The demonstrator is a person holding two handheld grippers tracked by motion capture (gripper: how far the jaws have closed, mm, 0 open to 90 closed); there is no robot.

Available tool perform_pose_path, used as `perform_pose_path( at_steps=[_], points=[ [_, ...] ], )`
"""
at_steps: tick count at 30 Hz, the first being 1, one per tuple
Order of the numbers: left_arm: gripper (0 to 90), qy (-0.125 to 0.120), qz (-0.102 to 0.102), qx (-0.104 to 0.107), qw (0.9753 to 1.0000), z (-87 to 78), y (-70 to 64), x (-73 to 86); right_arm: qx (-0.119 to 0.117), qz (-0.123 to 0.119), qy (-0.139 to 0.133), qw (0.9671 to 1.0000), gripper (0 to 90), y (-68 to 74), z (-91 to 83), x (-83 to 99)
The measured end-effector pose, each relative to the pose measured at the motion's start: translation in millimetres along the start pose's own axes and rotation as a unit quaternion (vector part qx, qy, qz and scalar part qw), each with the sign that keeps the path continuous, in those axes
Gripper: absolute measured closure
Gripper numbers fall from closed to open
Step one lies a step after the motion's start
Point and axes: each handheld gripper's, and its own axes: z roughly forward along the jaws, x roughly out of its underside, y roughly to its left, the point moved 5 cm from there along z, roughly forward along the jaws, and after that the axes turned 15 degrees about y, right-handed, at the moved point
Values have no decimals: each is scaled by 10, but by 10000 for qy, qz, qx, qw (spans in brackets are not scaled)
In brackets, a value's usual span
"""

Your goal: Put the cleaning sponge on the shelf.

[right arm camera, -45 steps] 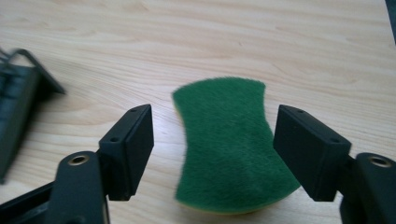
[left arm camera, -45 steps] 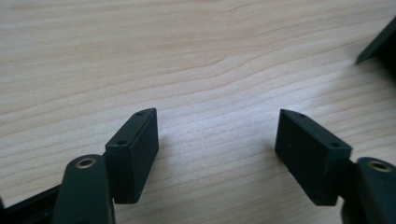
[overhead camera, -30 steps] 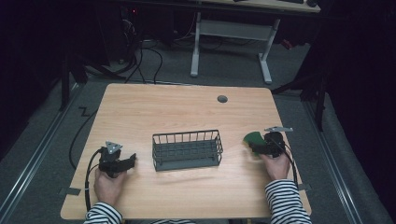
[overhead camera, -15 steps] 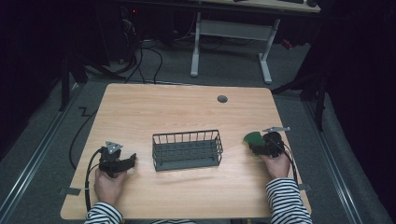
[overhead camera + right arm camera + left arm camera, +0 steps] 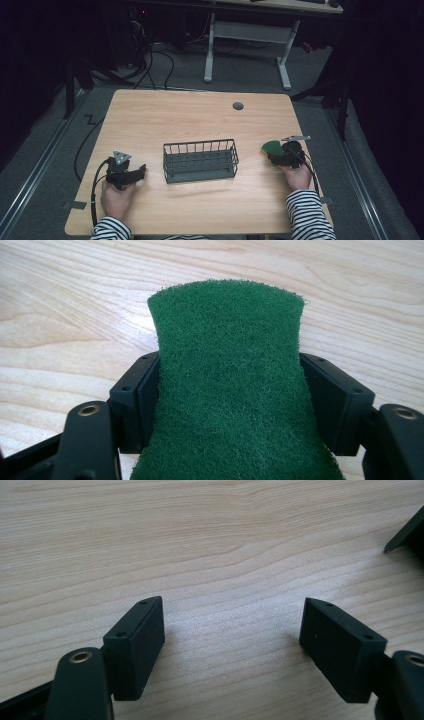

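Right gripper view is showing the right gripper (image 5: pixel 230 390) pinching a green scouring pad (image 5: pixel 227 385), likely heading next over the wire basket (image 5: pixel 200 161), while the left gripper (image 5: pixel 232 635) is sitting spread.

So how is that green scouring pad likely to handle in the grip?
Probably soft and compressible: the green scouring pad narrows where the right hand-held gripper pinches it. Its fuzzy surface should resist slipping. It looks light and thin, so its free end may flex when moved.
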Motion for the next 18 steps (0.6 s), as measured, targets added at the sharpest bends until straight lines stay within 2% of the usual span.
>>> perform_pose_path(
  at_steps=[5, 8, 13, 18],
  points=[
    [266, -6, -6, -2, 10000, 1, -1, -1, -58, 121, -139, 9998, 305, -24, -74, 6],
    [266, 1, 2, -2, 10000, 0, 0, 0, -137, 83, -287, 9995, 305, 0, -167, 6],
    [266, -8, -10, -8, 10000, 1, -2, -1, -151, -24, -335, 9993, 305, 64, -222, 1],
    [265, -1, -3, -10, 10000, 0, -2, 1, -227, -28, -379, 9990, 305, 95, -271, 9]
  ],
)
